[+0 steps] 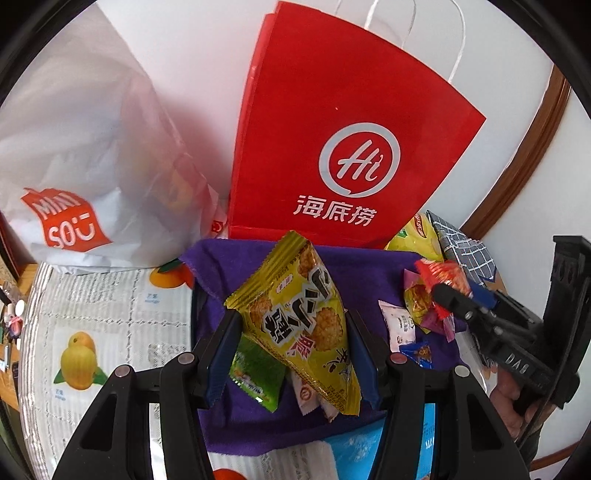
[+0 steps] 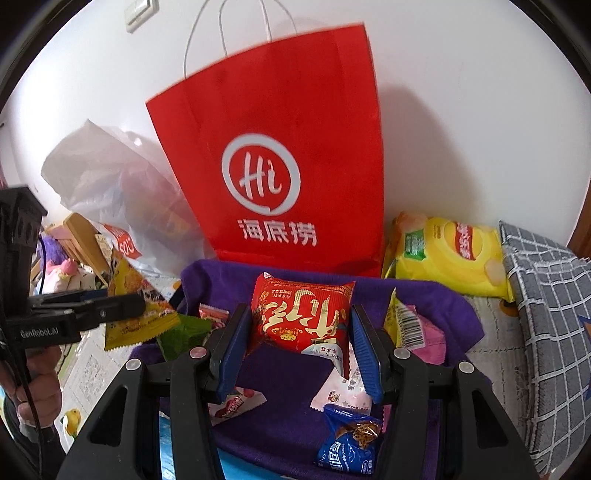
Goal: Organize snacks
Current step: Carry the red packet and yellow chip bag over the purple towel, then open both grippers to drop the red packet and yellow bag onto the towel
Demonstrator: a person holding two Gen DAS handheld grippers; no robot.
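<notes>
Your left gripper (image 1: 291, 343) is clamped on the yellow rice-cracker packet (image 1: 299, 317), its fingers pressing the packet's two sides, and the packet hangs tilted above the purple cloth (image 1: 236, 413) rather than lying on it. Your right gripper (image 2: 301, 343) is clenched on the red packet (image 2: 301, 317) in the same way, lifted off the cloth, with the red paper bag (image 2: 280, 147) standing upright at twelve o'clock just behind it.

Both packets look ready to go into a container, most likely that red bag, though nothing shows for certain which one is meant. If so, raise one gripper at a time: the bag's mouth is high and narrow, and two grippers arriving together would probably jostle. Clear the rim and the white handles (image 2: 236, 33) before letting go, since a nudge could tip a light paper bag.

Keep your squeeze gentle; these are puffed foil packets, likely to crush or slip sideways.

Loose snacks remain on the cloth: a green packet (image 1: 255, 373) at seven o'clock of the left gripper, a blue packet (image 2: 349, 443) at five o'clock of the right, and a pink packet (image 2: 428, 332) at three o'clock. The yellow chip bag (image 2: 447, 254) leans at two o'clock beside the red bag.
</notes>
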